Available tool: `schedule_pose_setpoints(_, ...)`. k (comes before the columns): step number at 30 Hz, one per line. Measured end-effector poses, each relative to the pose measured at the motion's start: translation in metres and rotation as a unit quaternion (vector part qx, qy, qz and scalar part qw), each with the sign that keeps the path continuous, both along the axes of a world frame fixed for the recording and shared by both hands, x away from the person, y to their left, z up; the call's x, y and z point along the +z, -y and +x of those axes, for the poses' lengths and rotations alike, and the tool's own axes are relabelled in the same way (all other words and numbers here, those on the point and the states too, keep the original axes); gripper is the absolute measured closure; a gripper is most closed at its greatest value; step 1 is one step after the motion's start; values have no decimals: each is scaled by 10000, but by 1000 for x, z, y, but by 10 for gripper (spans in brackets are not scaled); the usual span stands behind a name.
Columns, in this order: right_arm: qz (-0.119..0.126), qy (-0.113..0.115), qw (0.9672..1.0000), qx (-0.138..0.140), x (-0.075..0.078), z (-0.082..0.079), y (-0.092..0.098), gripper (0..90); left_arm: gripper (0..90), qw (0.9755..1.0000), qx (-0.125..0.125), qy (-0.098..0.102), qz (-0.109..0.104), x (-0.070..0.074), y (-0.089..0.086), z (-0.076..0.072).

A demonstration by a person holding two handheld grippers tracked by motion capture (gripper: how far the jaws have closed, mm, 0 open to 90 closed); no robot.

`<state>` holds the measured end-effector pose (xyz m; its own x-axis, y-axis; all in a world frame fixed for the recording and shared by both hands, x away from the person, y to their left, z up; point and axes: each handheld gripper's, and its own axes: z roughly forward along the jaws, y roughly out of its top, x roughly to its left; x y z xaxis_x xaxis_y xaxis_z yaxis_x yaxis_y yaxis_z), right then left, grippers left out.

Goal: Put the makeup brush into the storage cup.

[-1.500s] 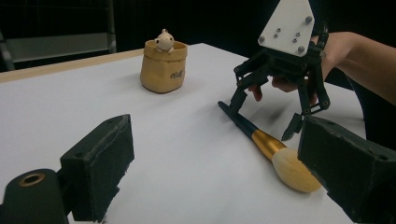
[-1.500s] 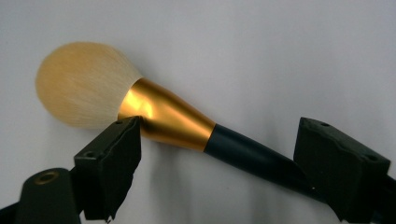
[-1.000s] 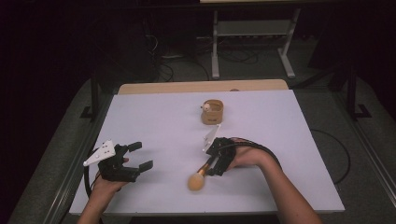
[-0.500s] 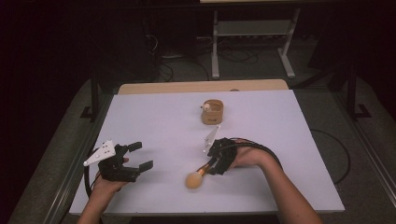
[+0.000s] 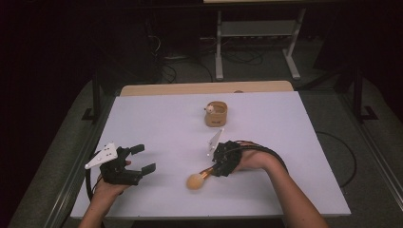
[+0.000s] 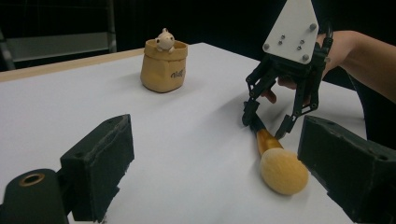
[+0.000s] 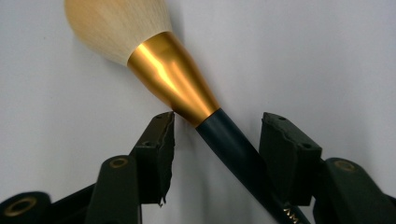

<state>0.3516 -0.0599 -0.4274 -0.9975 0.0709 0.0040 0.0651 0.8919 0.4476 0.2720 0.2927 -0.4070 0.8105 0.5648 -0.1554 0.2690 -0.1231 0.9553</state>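
While the right tool (image 7: 215,135) straddles the brush (image 7: 187,93) unclamped, the left tool (image 5: 142,159) gapes empty.

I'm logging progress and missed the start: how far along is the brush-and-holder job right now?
Done: nothing looks put away; the small tan holder contains only a little figure. In hand: the right gripper straddles the makeup brush, lying flat on the white table, jaws open either side of its dark handle, not clamped. The left gripper rests open, apart. Left: probably gripping, lifting, placing.

High cam overhead, facing fwd; gripper cams low, share brush (image 6: 282,169).
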Motion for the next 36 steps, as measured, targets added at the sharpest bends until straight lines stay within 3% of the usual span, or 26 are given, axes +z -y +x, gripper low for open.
schedule_pose_setpoints(19,-285,53,9995,94,4,-6,-2,643,101,10000,-1,0,0,0,0,0)
schedule_pose_setpoints(29,-383,-62,9991,165,5,-10,-4,724,101,10000,0,6,-3,0,0,0)
schedule_pose_setpoints(36,-395,-95,9990,184,5,-10,-5,722,101,10000,2,-6,-4,0,0,0)
